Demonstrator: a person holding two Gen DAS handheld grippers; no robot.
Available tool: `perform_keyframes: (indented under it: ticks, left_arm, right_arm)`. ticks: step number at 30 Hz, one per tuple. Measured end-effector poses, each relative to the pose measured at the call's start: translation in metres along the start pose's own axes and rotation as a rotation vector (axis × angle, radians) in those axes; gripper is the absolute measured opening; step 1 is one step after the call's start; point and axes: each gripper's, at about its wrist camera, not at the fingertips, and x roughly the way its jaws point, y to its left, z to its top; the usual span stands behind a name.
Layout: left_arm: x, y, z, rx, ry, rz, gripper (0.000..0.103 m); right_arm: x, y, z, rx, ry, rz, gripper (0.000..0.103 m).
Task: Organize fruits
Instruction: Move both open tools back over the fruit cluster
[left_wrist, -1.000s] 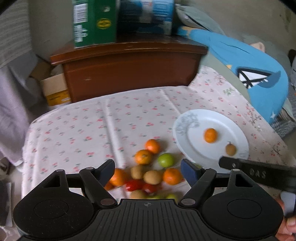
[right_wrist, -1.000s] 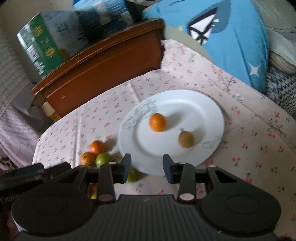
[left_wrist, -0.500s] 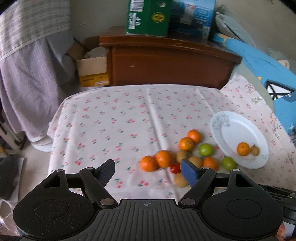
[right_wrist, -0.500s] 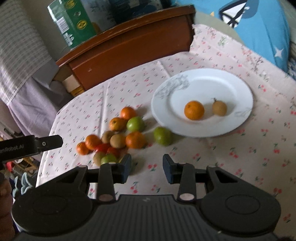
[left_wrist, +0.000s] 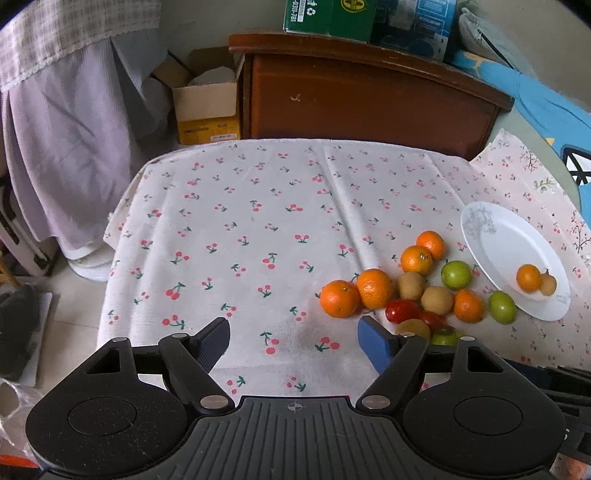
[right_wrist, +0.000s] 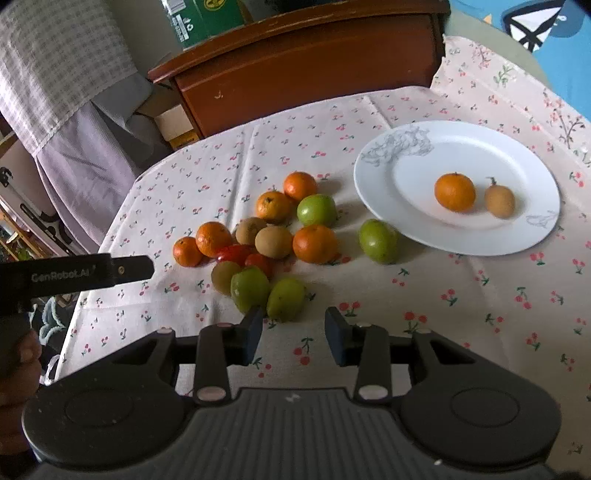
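Observation:
A pile of fruit (right_wrist: 258, 236) lies on the cherry-print tablecloth (right_wrist: 461, 306): several oranges, green fruits, brown fruits and red tomatoes. It also shows in the left wrist view (left_wrist: 410, 291). A white plate (right_wrist: 517, 151) right of the pile holds one orange (right_wrist: 454, 192) and one brown fruit (right_wrist: 499, 201); the plate also shows in the left wrist view (left_wrist: 495, 236). My right gripper (right_wrist: 293, 334) is open and empty, just in front of a green fruit (right_wrist: 286, 299). My left gripper (left_wrist: 293, 339) is open and empty, left of the pile.
A brown wooden cabinet (left_wrist: 362, 96) with green and blue boxes on top stands behind the table. A cardboard box (left_wrist: 205, 107) and lilac curtain (left_wrist: 74, 147) are at the far left. A blue cushion (left_wrist: 546, 110) lies at the right. The table's left edge drops to the floor.
Both grippers have pulled back and up from the plate. The left view has swung left, so the pile now sits at its right. The right gripper now faces the pile.

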Motion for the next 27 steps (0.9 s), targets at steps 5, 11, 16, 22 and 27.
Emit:
perform_keyframes:
  ticks: [5,11,16,22,27]
  left_arm:
    - [0.009,-0.001,0.001,0.001,-0.026,-0.032,0.076]
    - [0.022,-0.003,0.003,0.051,-0.043,-0.051,0.075]
    - [0.032,-0.003,0.005,0.098,-0.05,-0.082,0.075]
    - [0.047,-0.001,0.003,0.137,-0.036,-0.127,0.063]
    - [0.048,-0.01,0.001,0.208,-0.059,-0.133,0.05]
  right_arm:
    - [0.005,0.002,-0.002,-0.029,-0.009,-0.005,0.038]
    - [0.008,0.006,-0.003,-0.072,-0.027,-0.004,0.037]
    - [0.01,0.007,-0.004,-0.086,-0.034,0.003,0.034]
    - [0.013,0.01,-0.002,-0.095,-0.039,0.013,0.031]
    - [0.014,0.011,-0.002,-0.103,-0.044,0.012,0.031]
